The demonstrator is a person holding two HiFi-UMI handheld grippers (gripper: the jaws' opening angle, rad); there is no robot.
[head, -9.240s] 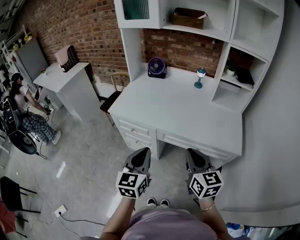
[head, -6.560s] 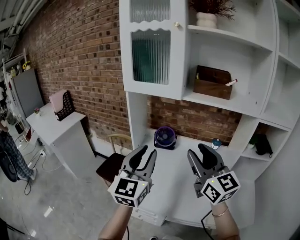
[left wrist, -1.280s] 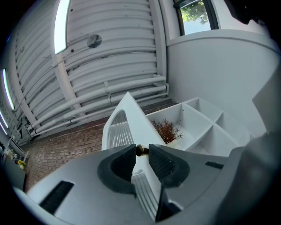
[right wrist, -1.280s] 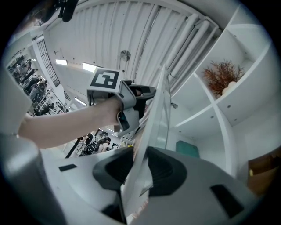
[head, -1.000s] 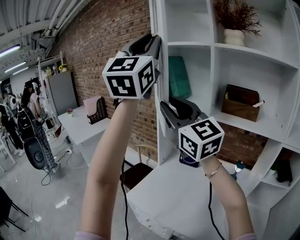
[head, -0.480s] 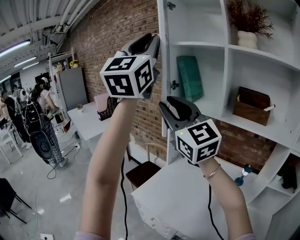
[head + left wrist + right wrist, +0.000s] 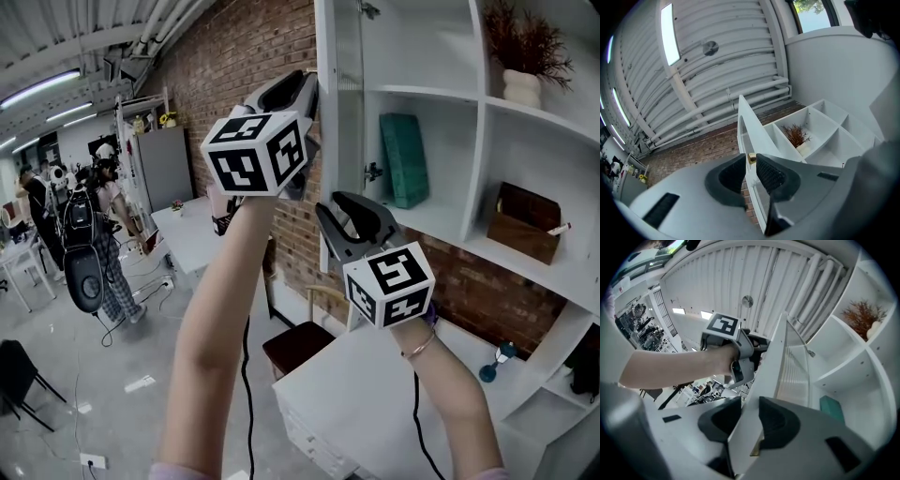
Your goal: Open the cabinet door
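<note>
The white cabinet door (image 7: 342, 141) stands swung out, edge-on in the head view, with ribbed glass in it. My left gripper (image 7: 309, 84) is raised at the door's outer edge. In the left gripper view it (image 7: 751, 161) has the small gold knob (image 7: 751, 158) pinched between its fingertips; its jaws have just been closing on it. My right gripper (image 7: 349, 211) sits lower, astride the door's bottom corner. In the right gripper view the door panel (image 7: 787, 366) runs between its jaws (image 7: 750, 420), which have just been opening.
Behind the door are white shelves with a teal book (image 7: 405, 159), a vase of dried twigs (image 7: 525, 84) and a wooden box (image 7: 530, 225). The white desk (image 7: 375, 394) lies below, a chair (image 7: 295, 342) beside it. A brick wall (image 7: 244, 56) and people (image 7: 94, 234) are at left.
The door has swung further out to the left, and more of the shelf and teal book shows. Both grippers have moved left with it, and the head view has turned left.
</note>
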